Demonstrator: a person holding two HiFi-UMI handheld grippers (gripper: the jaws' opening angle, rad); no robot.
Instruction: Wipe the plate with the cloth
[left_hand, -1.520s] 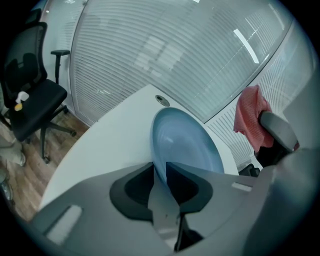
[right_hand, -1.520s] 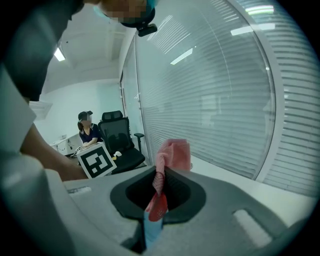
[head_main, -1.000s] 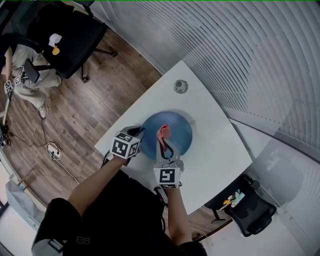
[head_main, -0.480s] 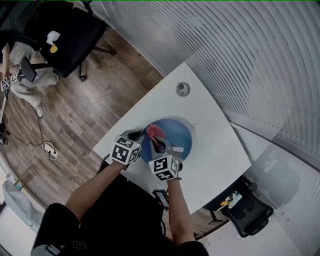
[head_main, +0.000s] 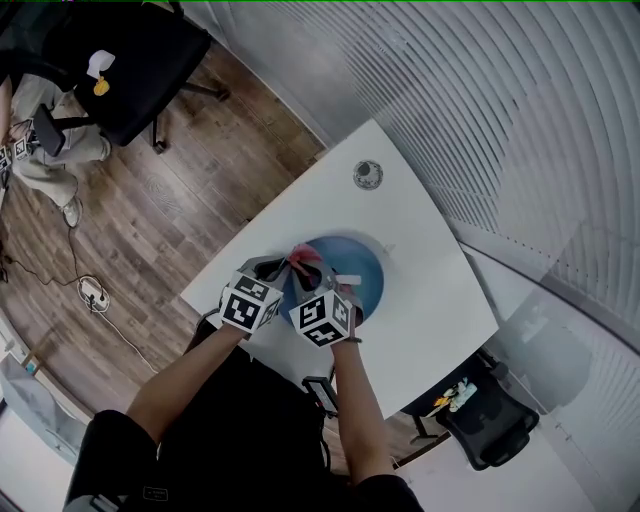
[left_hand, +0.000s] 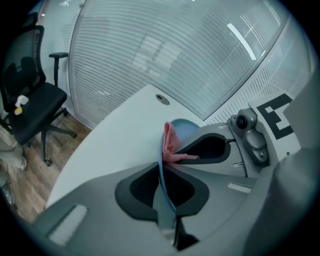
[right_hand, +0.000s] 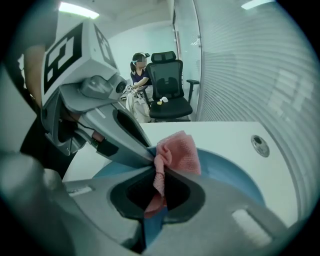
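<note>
The round blue plate (head_main: 362, 272) is seen edge-on between the jaws of the left gripper (left_hand: 161, 167), which have just been closing and are clamped on its near rim. A crumpled pink cloth (right_hand: 179, 152) is pinched by the right gripper (right_hand: 159, 170) and bunched just past its tips, against the plate. A blue strip under the cloth is probably that rim. In the head view the plate's near part is hidden by both grippers.

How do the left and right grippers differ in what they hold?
The left gripper, whose jaws have just been closing, clamps the plate by its rim; the right gripper clamps the pink cloth. The left gripper's catch is a thin edge, the right gripper's a bunched wad. Both are shut.
</note>
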